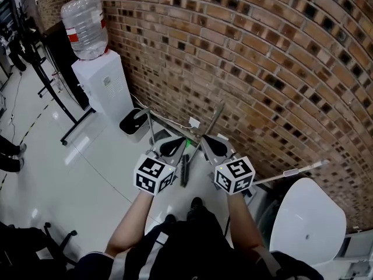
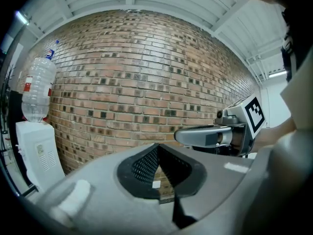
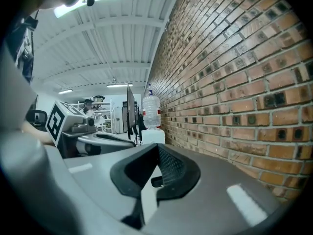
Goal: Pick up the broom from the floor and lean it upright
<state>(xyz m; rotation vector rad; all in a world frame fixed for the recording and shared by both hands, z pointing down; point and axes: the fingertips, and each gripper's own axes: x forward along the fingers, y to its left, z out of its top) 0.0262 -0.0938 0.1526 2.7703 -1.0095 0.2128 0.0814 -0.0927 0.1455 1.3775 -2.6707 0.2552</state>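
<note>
In the head view my left gripper (image 1: 182, 142) and right gripper (image 1: 204, 140) are held side by side, pointing at the brick wall (image 1: 262, 69). A narrow dark brush-like thing (image 1: 185, 169) shows on the floor below and between them; I cannot tell if it is the broom's head. A pale long stick (image 1: 297, 170) runs from behind the right marker cube toward the right. In the left gripper view the left gripper (image 2: 157, 147) has its pads together with nothing between them. The right gripper (image 3: 157, 147) looks the same in its own view. Neither touches the stick or the brush.
A white water dispenser (image 1: 102, 83) with a bottle (image 1: 86, 25) stands by the wall at left, and a black-and-white pan-like thing (image 1: 135, 123) lies at its foot. Two thin rods (image 1: 215, 118) lean near the wall. At right is a white chair (image 1: 309, 220); black stand legs (image 1: 58, 104) cross the glossy floor.
</note>
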